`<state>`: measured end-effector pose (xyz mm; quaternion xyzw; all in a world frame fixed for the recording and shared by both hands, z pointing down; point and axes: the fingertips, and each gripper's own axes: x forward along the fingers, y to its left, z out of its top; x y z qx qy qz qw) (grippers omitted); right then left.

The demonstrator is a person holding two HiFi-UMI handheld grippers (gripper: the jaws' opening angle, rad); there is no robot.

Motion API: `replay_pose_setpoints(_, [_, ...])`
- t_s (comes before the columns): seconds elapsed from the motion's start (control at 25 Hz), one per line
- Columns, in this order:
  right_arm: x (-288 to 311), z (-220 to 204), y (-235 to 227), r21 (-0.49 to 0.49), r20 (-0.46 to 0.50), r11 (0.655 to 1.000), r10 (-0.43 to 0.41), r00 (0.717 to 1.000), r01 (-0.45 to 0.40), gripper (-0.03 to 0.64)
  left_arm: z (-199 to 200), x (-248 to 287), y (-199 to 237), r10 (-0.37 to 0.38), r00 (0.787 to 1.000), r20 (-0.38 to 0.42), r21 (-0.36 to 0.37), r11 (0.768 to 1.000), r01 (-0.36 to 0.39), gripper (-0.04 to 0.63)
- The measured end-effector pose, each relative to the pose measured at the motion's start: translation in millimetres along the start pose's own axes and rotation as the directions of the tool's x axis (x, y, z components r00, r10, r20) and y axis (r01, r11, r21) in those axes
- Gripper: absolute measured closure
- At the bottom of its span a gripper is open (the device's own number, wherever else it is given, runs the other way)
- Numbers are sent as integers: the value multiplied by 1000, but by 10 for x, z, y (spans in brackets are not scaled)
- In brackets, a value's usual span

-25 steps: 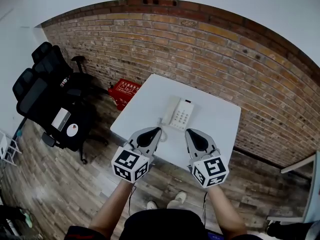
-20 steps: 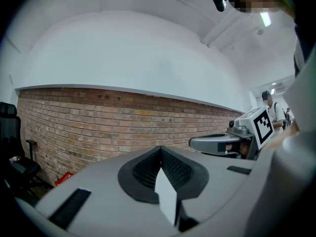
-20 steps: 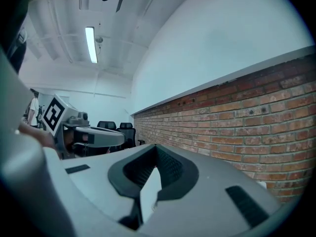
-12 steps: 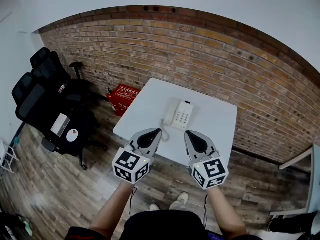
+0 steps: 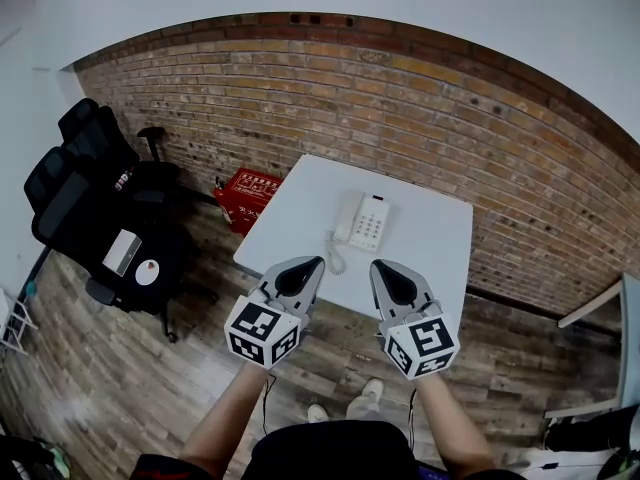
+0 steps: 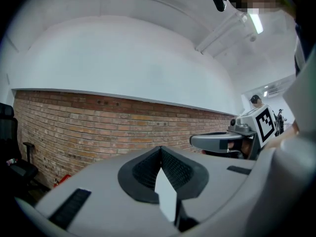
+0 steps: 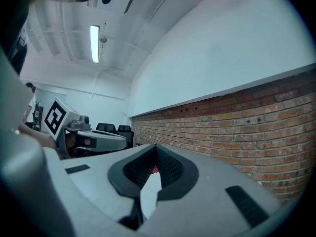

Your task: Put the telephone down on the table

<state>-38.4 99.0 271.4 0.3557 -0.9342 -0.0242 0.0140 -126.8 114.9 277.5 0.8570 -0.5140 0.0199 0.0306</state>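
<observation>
Since a second back the desk (image 5: 430,238) and phone (image 5: 363,221) have drifted a touch up and right in the head view, like the person eased back; both grippers sit at the same spot in frame.

Far left, black office chairs (image 5: 90,183) on the wood floor; then a red basket (image 5: 248,190) against the brick wall, just off the desk's left corner.

Left hand-held gripper (image 5: 316,262) is clenched with nothing in it, pads meeting, tip over the desk's near edge; the coiled cord (image 5: 332,258) lies just beside that tip.

The phone is already flat on the desk, a bit past the middle, handset (image 5: 345,218) along its left side and apparently in the cradle; so nothing's being carried right now.

Right hand-held gripper (image 5: 376,265) is the same deal: clamped shut, empty, hovering at the near edge and short of the phone.

Handling guess: light hollow plastic, stiff, smooth enough to slip; the handset is loose on the base and tethered by that cord, so lifting one drags the other. I'd pinch the handset across its narrow middle, or take the base by its side edges and keep it level.
</observation>
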Motion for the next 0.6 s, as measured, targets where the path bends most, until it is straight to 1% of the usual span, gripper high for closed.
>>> replay_pose_setpoints(0.4, [-130, 60, 365, -13, 13, 1000, -17, 1000, 17, 604, -24, -374, 1, -9, 1000, 19, -8, 1000, 9, 586])
replay_pose_setpoints(0.6, [-177, 98, 428, -14, 17, 1000, -14, 1000, 15, 604, -26, -415, -30, -10, 1000, 16, -11, 1000, 10, 586])
